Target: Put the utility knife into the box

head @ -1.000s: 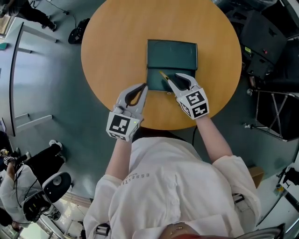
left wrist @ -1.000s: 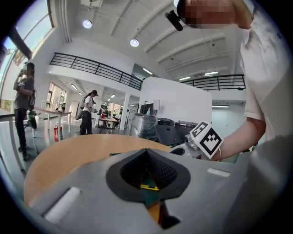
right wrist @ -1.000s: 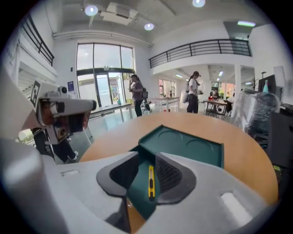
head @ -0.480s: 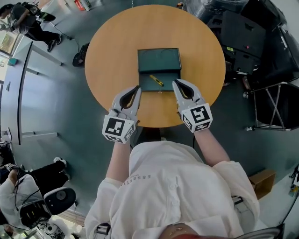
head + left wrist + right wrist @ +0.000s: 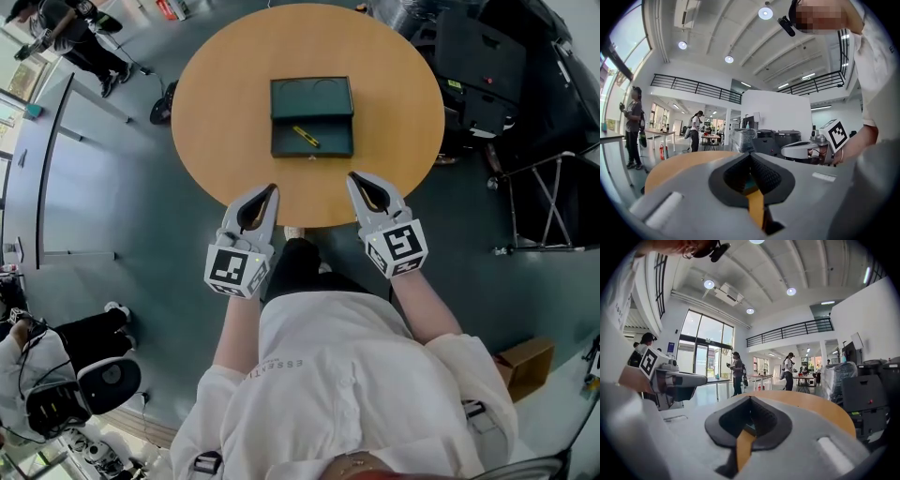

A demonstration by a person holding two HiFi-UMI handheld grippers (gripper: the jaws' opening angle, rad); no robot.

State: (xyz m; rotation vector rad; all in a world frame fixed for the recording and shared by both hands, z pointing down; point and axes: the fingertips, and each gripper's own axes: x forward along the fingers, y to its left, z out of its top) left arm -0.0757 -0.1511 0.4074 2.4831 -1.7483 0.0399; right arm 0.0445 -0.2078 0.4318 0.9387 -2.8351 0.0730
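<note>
Seeing the yellow utility knife (image 5: 306, 136) lying diagonally inside the open dark-green box (image 5: 333, 141), which sits on the round wooden table (image 5: 216, 103). My left gripper (image 5: 273, 188) and right gripper (image 5: 352, 176) are both clenched with nothing between the jaws. Their tips are over the table's near edge, apart from the box.

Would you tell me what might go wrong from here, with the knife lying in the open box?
1. The utility knife lies loose and slantwise in the open green box; a bump to the box or the round table might shift it.
2. The left gripper and right gripper, both shut and empty, hang by the table's near edge; lowering them carelessly might strike the rim.
</note>
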